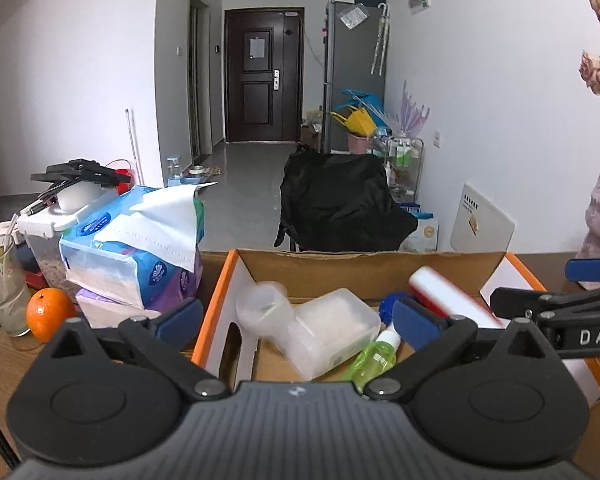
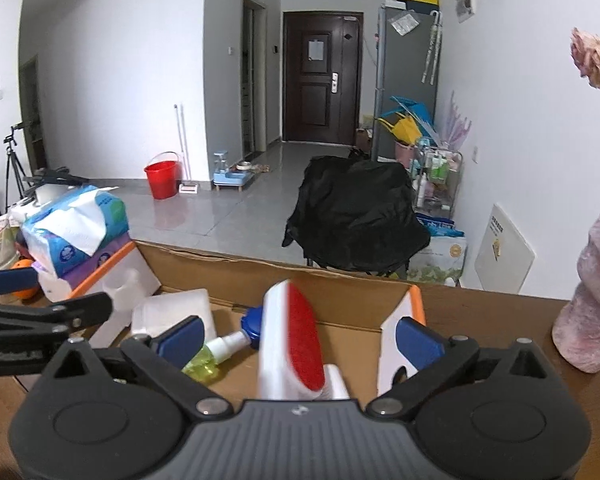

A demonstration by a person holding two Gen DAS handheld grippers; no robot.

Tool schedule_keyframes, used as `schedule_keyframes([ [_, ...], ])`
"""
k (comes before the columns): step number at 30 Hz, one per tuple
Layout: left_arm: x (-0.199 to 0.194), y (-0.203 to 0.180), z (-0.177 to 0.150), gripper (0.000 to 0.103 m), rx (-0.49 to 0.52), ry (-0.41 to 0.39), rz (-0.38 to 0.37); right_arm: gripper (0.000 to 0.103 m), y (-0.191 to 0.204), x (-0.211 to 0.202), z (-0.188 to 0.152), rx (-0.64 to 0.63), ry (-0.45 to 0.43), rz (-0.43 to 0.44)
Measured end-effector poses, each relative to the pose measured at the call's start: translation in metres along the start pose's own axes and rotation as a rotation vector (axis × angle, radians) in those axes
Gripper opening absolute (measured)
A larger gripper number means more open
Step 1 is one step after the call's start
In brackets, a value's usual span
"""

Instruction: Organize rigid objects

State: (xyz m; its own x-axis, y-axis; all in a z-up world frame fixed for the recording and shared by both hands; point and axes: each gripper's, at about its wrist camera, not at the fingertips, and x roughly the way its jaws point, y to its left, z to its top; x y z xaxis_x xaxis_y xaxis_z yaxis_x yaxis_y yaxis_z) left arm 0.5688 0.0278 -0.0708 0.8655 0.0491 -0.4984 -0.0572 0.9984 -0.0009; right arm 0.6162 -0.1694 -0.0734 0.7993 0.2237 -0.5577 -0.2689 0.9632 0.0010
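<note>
Lint brush lies in box between right claw's released fingers, ungripped.

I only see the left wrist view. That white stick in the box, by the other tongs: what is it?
Observer: A brush; the right view shows its broad red bristle face.
Visitor: Are those tongs holding it?
Observer: No. The right tongs are wide open, and neither pad touches the brush.
Visitor: Anything in the room I miss?
Observer: A tripod stands at the far left.
</note>
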Motion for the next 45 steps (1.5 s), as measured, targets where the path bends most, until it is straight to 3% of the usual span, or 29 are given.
schedule_keyframes([
  [12,-0.011,-0.007,-0.002,0.103,0.012,0.026,-0.013,0.103,0.001,-0.013,-0.011,-0.009,0.018,-0.036],
  [22,-0.068,-0.004,-0.013,0.103,0.002,0.011,-0.022,0.103,-0.002,-0.088,-0.033,0.041,-0.040,-0.052],
  [35,-0.214,-0.009,-0.052,0.103,0.009,-0.090,-0.053,0.103,0.016,-0.245,-0.085,0.119,-0.189,-0.088],
  [45,-0.345,-0.006,-0.114,0.103,0.003,-0.121,-0.051,0.103,0.048,-0.371,-0.155,0.133,-0.259,-0.129],
])
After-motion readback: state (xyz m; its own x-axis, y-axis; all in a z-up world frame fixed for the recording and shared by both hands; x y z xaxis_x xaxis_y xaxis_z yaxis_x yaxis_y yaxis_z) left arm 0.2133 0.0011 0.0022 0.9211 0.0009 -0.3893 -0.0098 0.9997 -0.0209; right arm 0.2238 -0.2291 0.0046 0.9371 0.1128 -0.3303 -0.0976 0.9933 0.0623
